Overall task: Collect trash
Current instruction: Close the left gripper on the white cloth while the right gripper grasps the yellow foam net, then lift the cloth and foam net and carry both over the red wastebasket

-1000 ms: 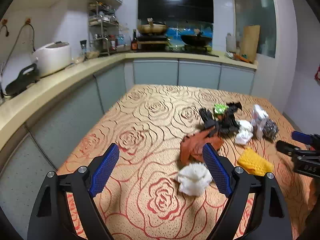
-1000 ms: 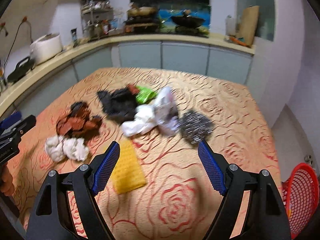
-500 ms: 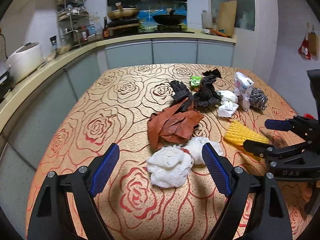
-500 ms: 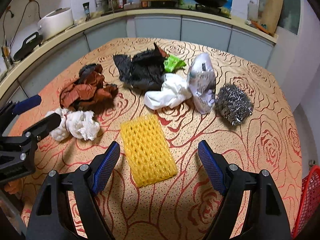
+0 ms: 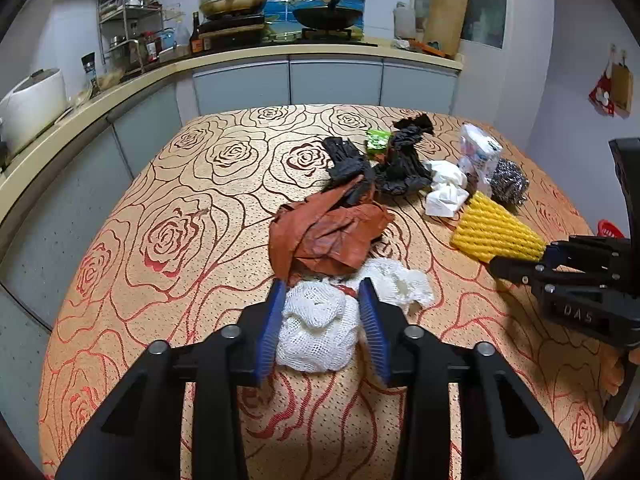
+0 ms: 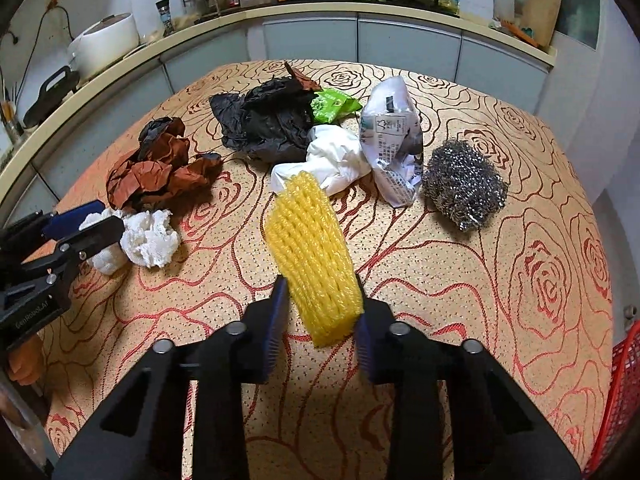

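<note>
On rose-patterned tablecloth (image 5: 208,208), trash pile sitting mid-table. Left gripper (image 5: 322,320) just been closing, now pinching white foam net (image 5: 316,328), right in front of crumpled brown paper (image 5: 324,232). Right gripper (image 6: 320,320) also just been closing, squeezing near end of yellow foam net (image 6: 312,248), far end tilting up toward white tissue (image 6: 336,160). Steel wool scrubber (image 6: 464,188) and printed plastic packet (image 6: 394,148) lying right of yellow net, black plastic bag (image 6: 268,120) behind it. Red basket (image 6: 620,396) peeking past table edge, far right.
</note>
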Demonstrator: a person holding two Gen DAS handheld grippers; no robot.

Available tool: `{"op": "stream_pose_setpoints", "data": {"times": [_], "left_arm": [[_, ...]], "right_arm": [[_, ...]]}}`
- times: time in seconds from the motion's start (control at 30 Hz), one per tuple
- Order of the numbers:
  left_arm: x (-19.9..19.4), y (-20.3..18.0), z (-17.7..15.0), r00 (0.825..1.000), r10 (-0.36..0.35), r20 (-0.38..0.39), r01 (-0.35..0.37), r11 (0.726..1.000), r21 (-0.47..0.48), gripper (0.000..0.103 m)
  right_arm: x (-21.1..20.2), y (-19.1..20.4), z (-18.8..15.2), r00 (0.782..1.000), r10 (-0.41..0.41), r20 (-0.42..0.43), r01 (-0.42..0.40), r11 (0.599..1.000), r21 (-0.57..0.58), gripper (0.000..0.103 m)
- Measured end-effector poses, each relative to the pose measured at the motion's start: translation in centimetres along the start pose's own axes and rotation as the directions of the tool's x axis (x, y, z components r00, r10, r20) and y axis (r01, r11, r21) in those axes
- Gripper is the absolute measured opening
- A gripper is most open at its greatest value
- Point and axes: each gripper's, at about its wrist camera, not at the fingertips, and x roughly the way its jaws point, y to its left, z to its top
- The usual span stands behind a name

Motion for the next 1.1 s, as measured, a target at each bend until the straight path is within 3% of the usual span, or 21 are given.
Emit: {"op": "stream_pose_setpoints", "data": {"times": [0.23,0.33,0.73,1.1], "left_arm": [[-0.9,-0.6,-0.6,1.0,0.006,0.002,-0.006,1.0,0.006,0.019],[-1.7,-0.5,-0.7,1.0,0.005,0.016,-0.005,1.0,-0.01,0.008],[-4.0,-0.6,-0.9,0.998,0.006,0.069,-0.003,0.999,-0.042,0.007],[-9.8,-2.3,2.1,0.974,0.015,0.228,-0.012,1.0,-0.015,0.006]], "right_arm": [[-1.3,-0.3,-0.3,0.999,0.011,0.033,-0.012,0.999,0.031,0.015],[-2.3,-0.7,-0.4,0.998,0.014,0.061,-0.016,0.999,0.042,0.015],[-7.0,-2.3,-0.6,0.987,-0.002,0.16,-0.011,0.997,0.076,0.015],[-11.3,-3.2,0.0,0.962,0.004,0.273,-0.035,0.993,0.11,0.015]]}}
